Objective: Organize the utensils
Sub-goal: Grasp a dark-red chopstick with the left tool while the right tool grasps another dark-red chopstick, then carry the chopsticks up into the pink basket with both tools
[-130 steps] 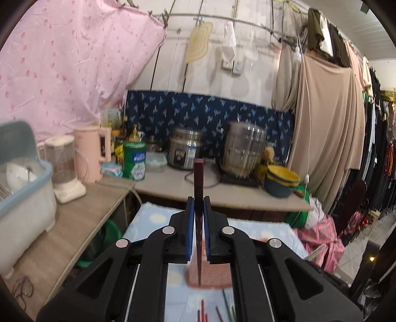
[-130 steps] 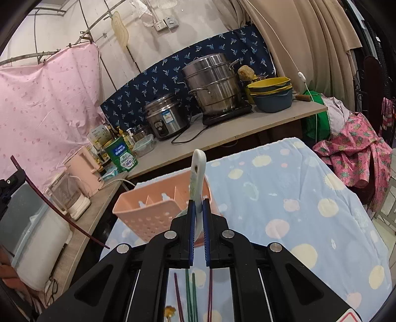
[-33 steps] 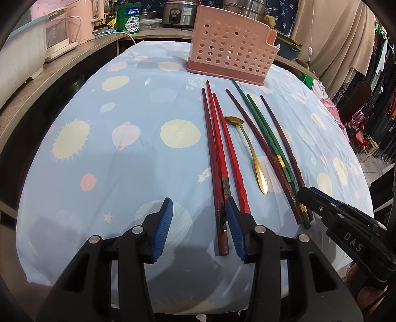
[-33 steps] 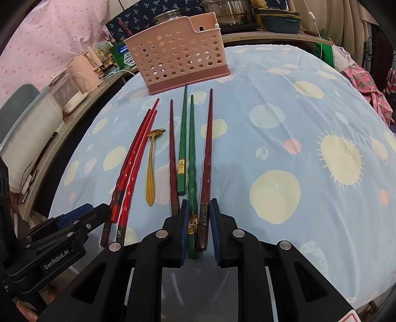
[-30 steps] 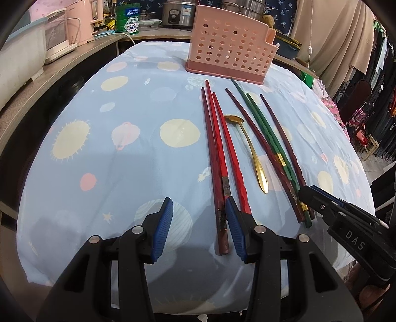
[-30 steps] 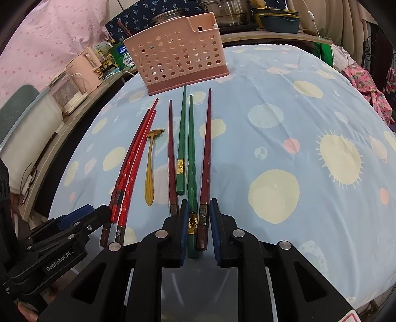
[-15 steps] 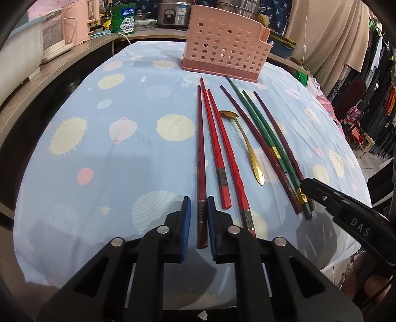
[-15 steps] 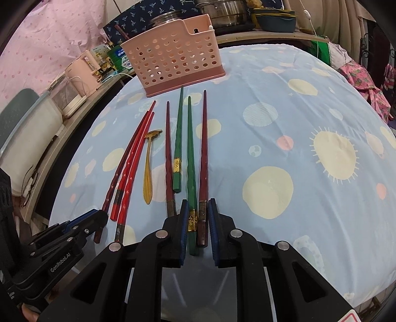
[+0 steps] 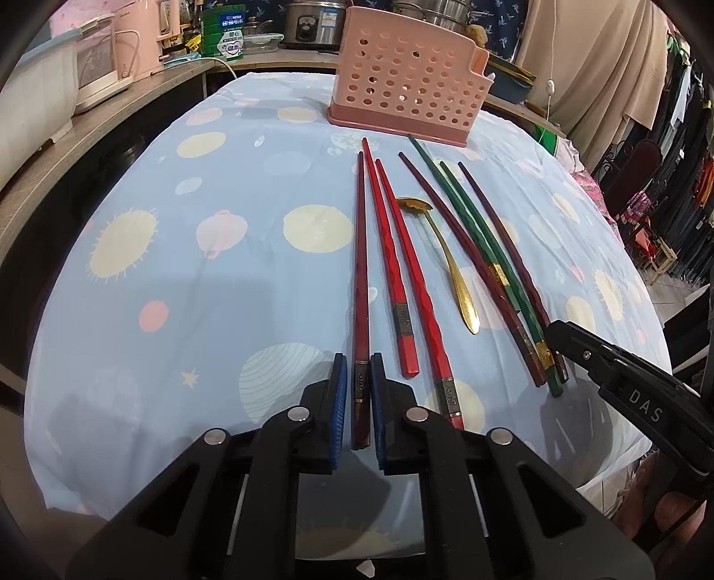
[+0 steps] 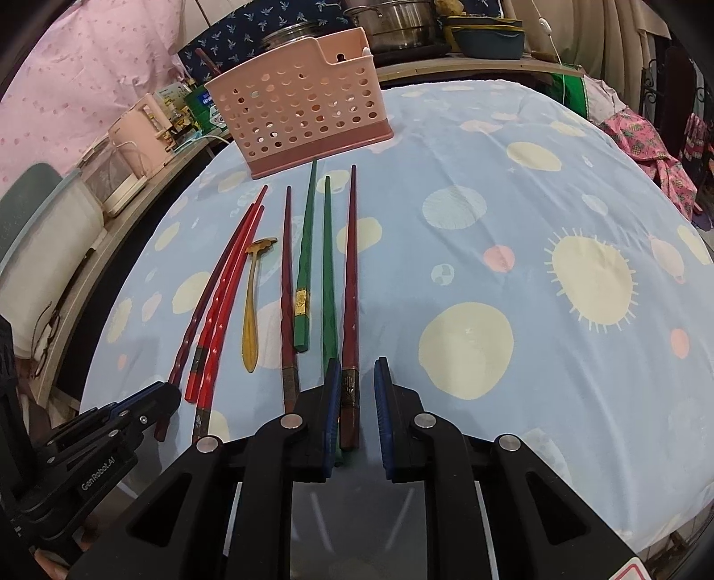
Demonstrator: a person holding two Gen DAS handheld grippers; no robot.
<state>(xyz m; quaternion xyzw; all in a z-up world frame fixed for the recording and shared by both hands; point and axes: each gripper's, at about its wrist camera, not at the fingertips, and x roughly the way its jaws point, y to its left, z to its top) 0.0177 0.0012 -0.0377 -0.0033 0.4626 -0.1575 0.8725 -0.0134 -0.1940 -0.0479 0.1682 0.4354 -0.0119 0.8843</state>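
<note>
Several chopsticks lie side by side on the blue tablecloth (image 9: pixel 178 276) in front of a pink perforated utensil basket (image 9: pixel 408 96), with a gold spoon (image 9: pixel 455 267) among them. My left gripper (image 9: pixel 359 388) is shut on the thick end of a dark red chopstick (image 9: pixel 360 267) that lies on the cloth. Two bright red chopsticks (image 9: pixel 392 250) lie just to its right. My right gripper (image 10: pixel 354 395) stands a little open around the end of a dark red chopstick (image 10: pixel 350 285), with a green chopstick (image 10: pixel 329 267) beside its left finger. The basket (image 10: pixel 299 120) holds a white-handled utensil.
A counter at the left carries a pink kettle (image 9: pixel 134 40), a blender (image 10: pixel 118 178) and a white dish box (image 9: pixel 26 102). Pots and stacked bowls (image 10: pixel 486 29) stand on the back counter. Clothes hang at the right, beyond the table's edge.
My left gripper closed on the leftmost dark red chopstick. My right gripper's jaws, nearly closed on the right-hand chopsticks' ends, have opened a little.
</note>
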